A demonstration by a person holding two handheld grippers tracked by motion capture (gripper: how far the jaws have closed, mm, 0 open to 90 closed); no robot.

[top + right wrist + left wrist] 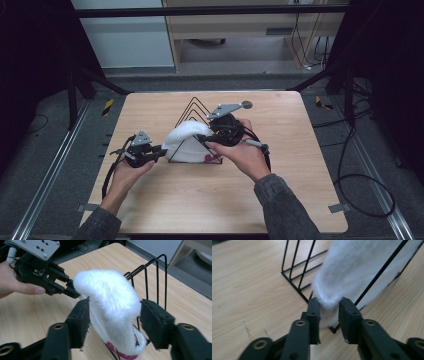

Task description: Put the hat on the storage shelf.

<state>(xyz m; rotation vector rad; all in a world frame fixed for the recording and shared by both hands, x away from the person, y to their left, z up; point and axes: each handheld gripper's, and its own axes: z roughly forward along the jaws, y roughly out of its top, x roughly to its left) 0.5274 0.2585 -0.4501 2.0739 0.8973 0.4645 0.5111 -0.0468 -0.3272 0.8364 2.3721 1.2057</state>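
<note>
A white fluffy piece (182, 140) with a pink trim (120, 353) leans inside a black wire rack (192, 107) at the middle of the wooden table (280, 200). My left gripper (329, 312) is shut on the lower edge of the fluffy piece (352, 267), at the rack's left side. My right gripper (115, 317) is open, with one jaw on each side of the fluffy piece (110, 297) and a gap to its right jaw. In the high view the left gripper (161, 151) comes from the left and the right gripper (202, 137) from the right, tips close together.
The rack's upright wires (157, 272) stand behind the fluffy piece. Bare wood lies in front of the rack and at both sides. Cables (360, 190) lie on the floor right of the table, and metal rails (45, 180) run along the left.
</note>
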